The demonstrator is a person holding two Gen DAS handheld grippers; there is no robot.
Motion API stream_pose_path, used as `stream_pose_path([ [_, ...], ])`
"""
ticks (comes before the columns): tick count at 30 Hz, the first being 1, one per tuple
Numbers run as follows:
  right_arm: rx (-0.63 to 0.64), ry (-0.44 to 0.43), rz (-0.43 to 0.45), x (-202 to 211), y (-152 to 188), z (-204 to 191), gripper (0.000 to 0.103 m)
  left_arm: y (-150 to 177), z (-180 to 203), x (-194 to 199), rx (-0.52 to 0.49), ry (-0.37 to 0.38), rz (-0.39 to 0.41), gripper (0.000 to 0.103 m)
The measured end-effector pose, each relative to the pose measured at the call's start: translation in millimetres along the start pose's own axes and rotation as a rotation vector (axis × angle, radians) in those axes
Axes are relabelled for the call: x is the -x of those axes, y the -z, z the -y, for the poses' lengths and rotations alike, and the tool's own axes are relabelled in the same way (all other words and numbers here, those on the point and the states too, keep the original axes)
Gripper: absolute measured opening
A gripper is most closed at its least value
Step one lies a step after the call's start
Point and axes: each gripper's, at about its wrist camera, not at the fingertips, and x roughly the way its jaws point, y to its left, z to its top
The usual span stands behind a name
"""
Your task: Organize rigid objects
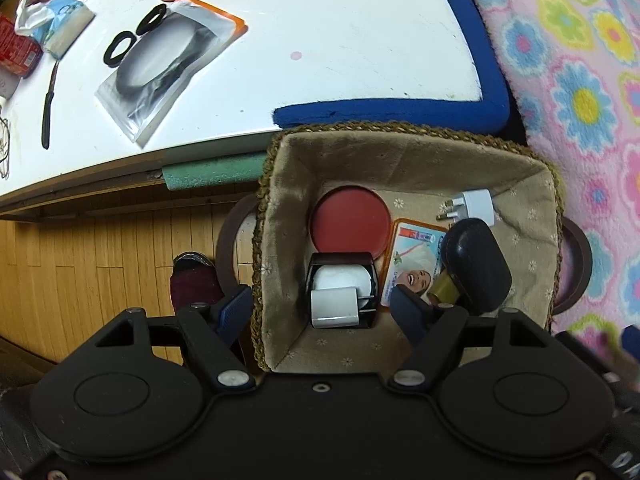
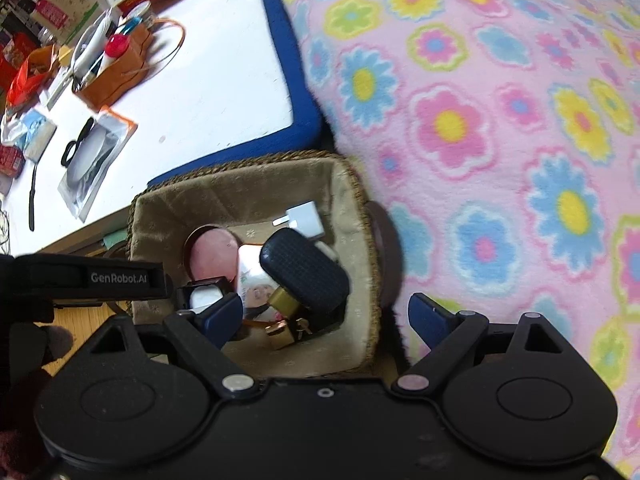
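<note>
A woven basket (image 1: pixel 400 128) with a beige cloth lining stands below the table edge. In it lie a red round case (image 1: pixel 350 220), a white plug (image 1: pixel 472 206), a black textured case (image 1: pixel 478 266), a picture card (image 1: pixel 412 264) and a black-framed white item (image 1: pixel 342 292). My left gripper (image 1: pixel 322 310) points straight down over that black-and-white item, open, its pads clear of it. My right gripper (image 2: pixel 328 318) hangs open over the basket's (image 2: pixel 248 160) right side, holding nothing. Beneath it lie a brass padlock (image 2: pixel 280 334) and the black case (image 2: pixel 304 270).
A white table (image 1: pixel 320 40) with a blue padded edge carries a bagged black ring (image 1: pixel 160 64), a black pen (image 1: pixel 48 108) and a brown leather holder (image 2: pixel 114 68). A flowered pink blanket (image 2: pixel 500 120) is at the right. A person's foot (image 1: pixel 196 280) stands on the wooden floor.
</note>
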Motion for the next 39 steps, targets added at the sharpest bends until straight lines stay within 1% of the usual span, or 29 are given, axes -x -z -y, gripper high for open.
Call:
stream_pose_path([
  [4,-0.015,0.043,0.031,14.8,4.2,24.1,0.09,2.2,4.3,1.0,-0.024,-0.018,0.009,0.073],
  [8,-0.05,0.107,0.072,35.8,10.2,62.4,0.09,4.2,10.1,3.4,-0.051,-0.011,0.013,0.073],
  [13,-0.146,0.214,0.11,64.1,17.3,131.2,0.09,6.8,23.1,9.7,-0.101,-0.017,0.042,0.073],
  [16,-0.238,0.279,0.119,75.7,18.9,176.4,0.09,10.2,33.3,13.1,-0.154,-0.025,0.06,0.073],
  [18,-0.295,0.314,0.122,79.4,19.1,203.9,0.088,13.2,39.7,14.9,-0.186,-0.036,0.074,0.073],
  [19,-0.316,0.33,0.118,79.3,18.3,215.1,0.083,13.9,42.1,15.5,-0.199,-0.041,0.08,0.073],
  [20,-0.334,0.341,0.111,78.1,17.2,224.7,0.074,14.6,44.3,15.7,-0.21,-0.046,0.084,0.073],
  [21,-0.353,0.345,0.104,76.5,16.0,233.3,0.069,15.0,46.1,15.6,-0.218,-0.05,0.085,0.073],
  [22,-0.365,0.339,0.098,74.5,14.6,240.4,0.063,15.1,47.2,15.1,-0.222,-0.051,0.084,0.073],
  [25,-0.373,0.323,0.101,67.6,7.8,246.9,0.062,14.8,48.6,13.0,-0.223,-0.054,0.076,0.073],
  [29,-0.374,0.309,0.103,48.4,-9.3,244.5,0.062,15.1,48.0,13.0,-0.214,-0.063,0.075,0.073],
  [33,-0.407,0.307,0.066,28.1,-16.7,255.1,0.054,15.7,47.4,15.8,-0.212,-0.058,0.082,0.073],
  [34,-0.413,0.298,0.076,28.2,-16.2,257.3,0.053,15.8,48.0,16.4,-0.215,-0.057,0.084,0.073],
  [35,-0.41,0.295,0.085,30.9,-15.3,258.6,0.042,15.8,49.0,16.8,-0.219,-0.06,0.086,0.073],
  [37,-0.392,0.297,0.074,35.6,-12.8,262.4,0.021,15.7,51.5,17.0,-0.23,-0.065,0.089,0.073],
  [39,-0.394,0.286,0.062,40.1,-6.6,269.7,0.021,16.5,52.8,16.9,-0.237,-0.063,0.088,0.073],
])
